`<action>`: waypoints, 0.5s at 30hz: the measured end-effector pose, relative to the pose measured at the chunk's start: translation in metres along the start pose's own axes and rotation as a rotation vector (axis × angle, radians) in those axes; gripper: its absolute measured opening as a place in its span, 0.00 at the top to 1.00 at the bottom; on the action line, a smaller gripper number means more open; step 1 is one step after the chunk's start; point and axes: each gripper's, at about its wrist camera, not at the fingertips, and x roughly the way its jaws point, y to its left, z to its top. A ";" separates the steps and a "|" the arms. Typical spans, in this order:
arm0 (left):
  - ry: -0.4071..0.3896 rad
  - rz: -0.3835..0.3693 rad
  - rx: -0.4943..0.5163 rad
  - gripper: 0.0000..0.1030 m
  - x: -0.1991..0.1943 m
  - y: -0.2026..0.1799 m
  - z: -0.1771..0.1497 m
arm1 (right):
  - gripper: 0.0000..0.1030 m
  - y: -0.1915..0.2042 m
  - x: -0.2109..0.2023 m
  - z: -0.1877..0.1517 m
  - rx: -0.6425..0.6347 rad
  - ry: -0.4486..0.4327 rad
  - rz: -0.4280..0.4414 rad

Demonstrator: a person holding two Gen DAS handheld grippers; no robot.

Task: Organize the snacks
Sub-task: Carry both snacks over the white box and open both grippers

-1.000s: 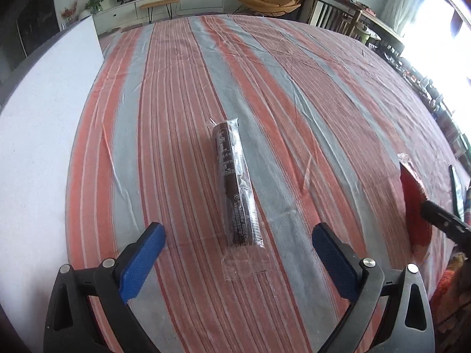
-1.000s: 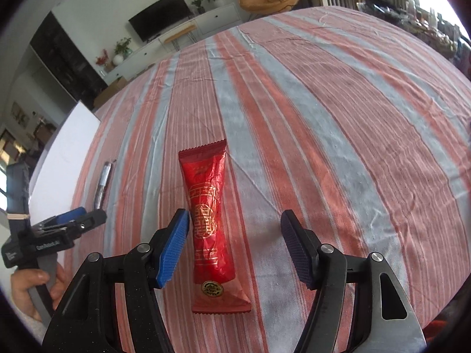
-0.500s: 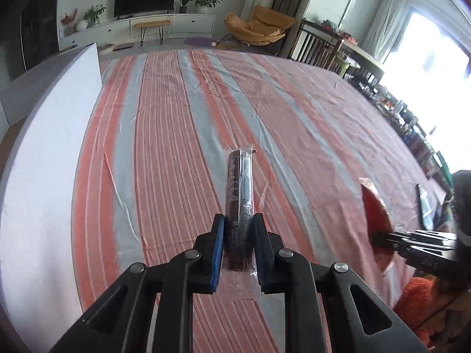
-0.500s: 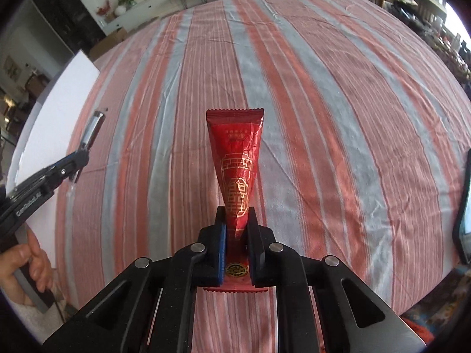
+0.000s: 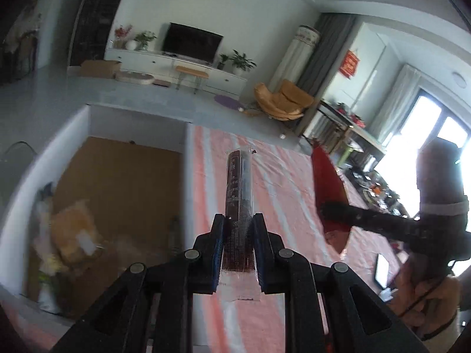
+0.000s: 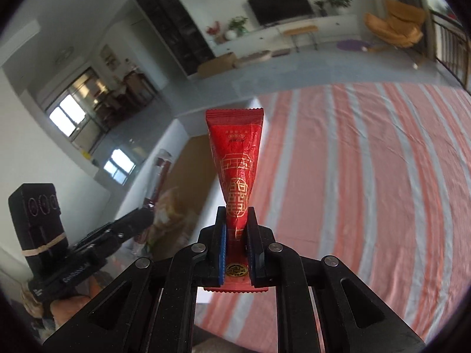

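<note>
Both grippers, left (image 5: 238,232) clamped on a brown bar (image 5: 239,188) and right (image 6: 237,231) on a red pouch (image 6: 237,158), hang beside the box (image 5: 185,158); tail-end grips risk slipping.

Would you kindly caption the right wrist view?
Right gripper holds red snack packet above striped tablecloth.

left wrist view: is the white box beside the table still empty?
No. The white box already holds several snack packs, among them a yellow-orange pack lying against its near-left wall.
</note>
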 end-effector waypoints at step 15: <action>-0.003 0.510 0.121 0.05 0.025 0.067 -0.033 | 0.52 0.047 0.107 -0.026 -0.079 0.107 0.022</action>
